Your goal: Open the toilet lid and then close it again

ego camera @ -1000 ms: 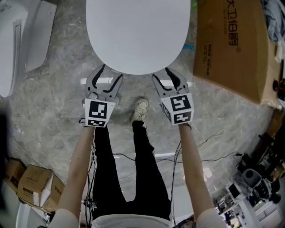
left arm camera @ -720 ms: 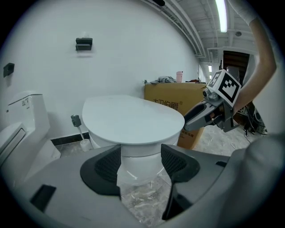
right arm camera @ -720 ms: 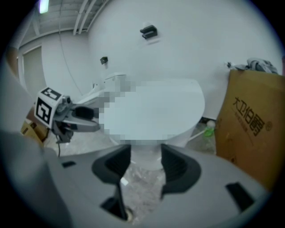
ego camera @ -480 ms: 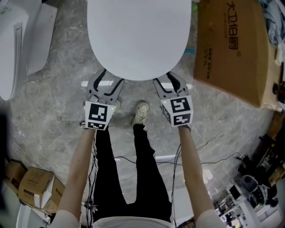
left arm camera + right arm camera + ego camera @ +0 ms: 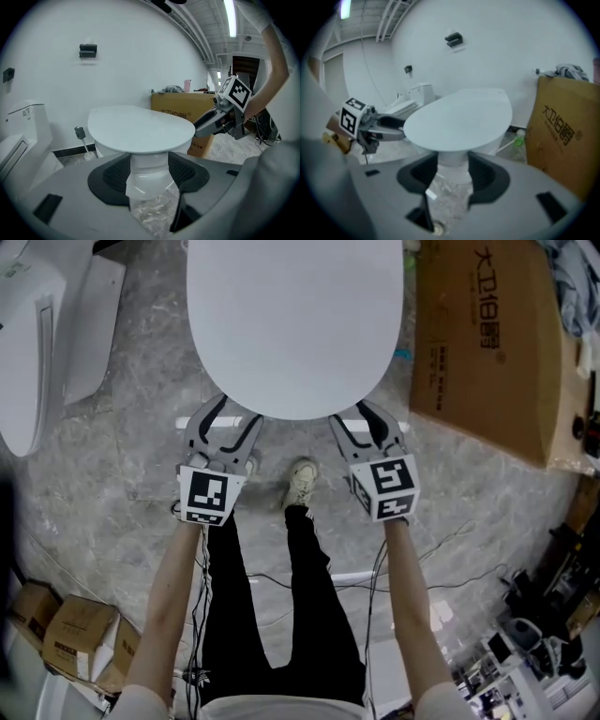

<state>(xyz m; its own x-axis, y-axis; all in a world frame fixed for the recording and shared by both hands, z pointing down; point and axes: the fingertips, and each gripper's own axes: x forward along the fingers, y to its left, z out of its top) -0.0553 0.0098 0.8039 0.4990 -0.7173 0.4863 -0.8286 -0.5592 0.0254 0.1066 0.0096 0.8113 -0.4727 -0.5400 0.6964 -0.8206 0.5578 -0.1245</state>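
At the 12 o'clock side of the head view, the white toilet lid (image 5: 295, 324) is seen lying shut and flat on its bowl, with its rounded front rim turned toward 6 o'clock. At about 7 o'clock on that rim the left gripper (image 5: 232, 418) is held, and at about 5 o'clock the right gripper (image 5: 356, 423); the fingertips of both are lost just under the edge of the lid. In the left gripper view the lid (image 5: 140, 129) is spread across the frame directly above the left gripper (image 5: 149, 173), at its 12 o'clock, and the white bowl beneath is framed in the gap between the two dark pads. The jaws are held wide, though they have just been drawn in slightly, and the pads stand clear of the bowl on either side. The right gripper (image 5: 225, 117) is seen there at 2 o'clock, against the far side of the rim. In the right gripper view the lid (image 5: 459, 119) is likewise set at 12 o'clock over the right gripper (image 5: 452, 176), whose jaws are also spread wide around the bowl front without being pressed on it; the left gripper (image 5: 370, 124) is shown at 9 o'clock. Whether any fingertip touches the underside of the lid cannot be told. A pale shoe (image 5: 300, 482) is planted between the grippers, at 6 o'clock from the lid. A cardboard box (image 5: 487, 343) stands at 3 o'clock from the lid, and a second toilet (image 5: 28, 343) at 9 o'clock, on the grey marbled floor (image 5: 122, 474).
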